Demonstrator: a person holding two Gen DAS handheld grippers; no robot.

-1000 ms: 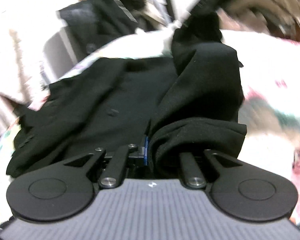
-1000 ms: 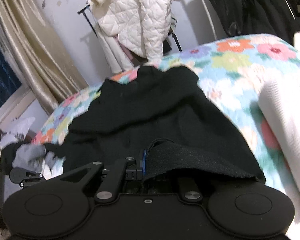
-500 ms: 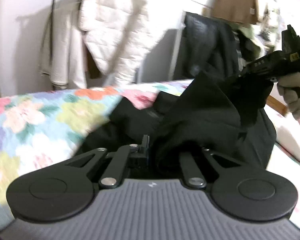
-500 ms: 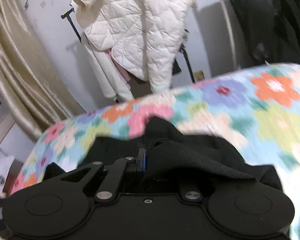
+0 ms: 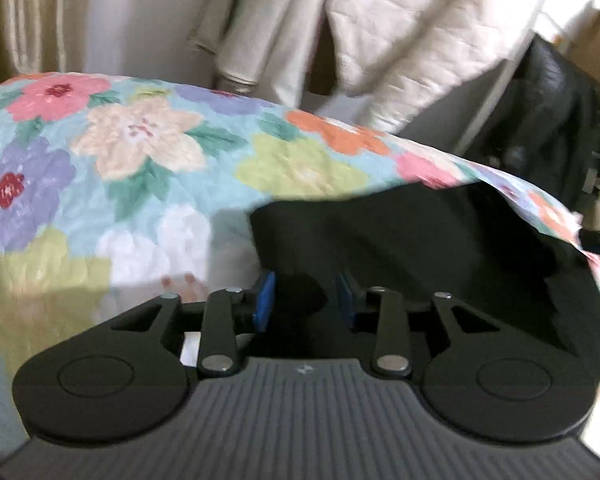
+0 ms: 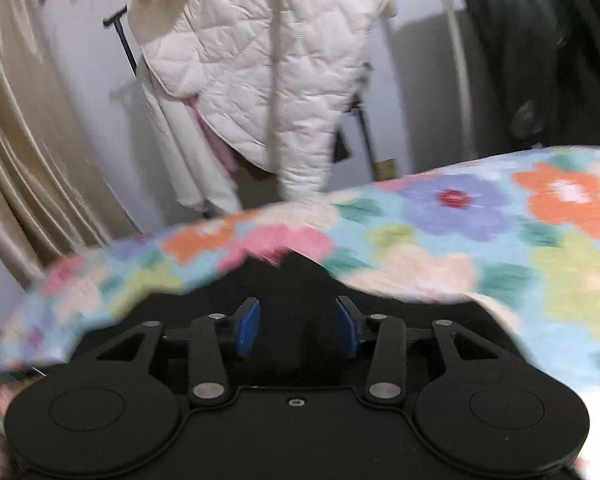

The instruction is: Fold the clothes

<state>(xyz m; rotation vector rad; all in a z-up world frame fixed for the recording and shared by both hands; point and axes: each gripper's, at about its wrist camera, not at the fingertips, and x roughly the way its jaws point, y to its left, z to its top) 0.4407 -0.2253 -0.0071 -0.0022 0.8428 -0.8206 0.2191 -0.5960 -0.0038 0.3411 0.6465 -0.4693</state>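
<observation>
Black garment (image 5: pixel 440 248) lies between both jaws | left gripper (image 5: pixel 305 300) spread | right gripper (image 6: pixel 296 326) spread

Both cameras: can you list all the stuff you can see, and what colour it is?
black garment: one, black, lying on the bedspread right in front of both grippers
floral bedspread: one, light blue with pink, orange, purple and cream flowers, covering the surface under the garment
quilted jacket: one, cream white, hanging on a rack by the wall
curtain: one, beige, at the left edge
dark jackets: black, hanging at the right; number unclear
left gripper: one, black with blue pads, jaws open over the garment
right gripper: one, black with blue pads, jaws open over the garment
</observation>
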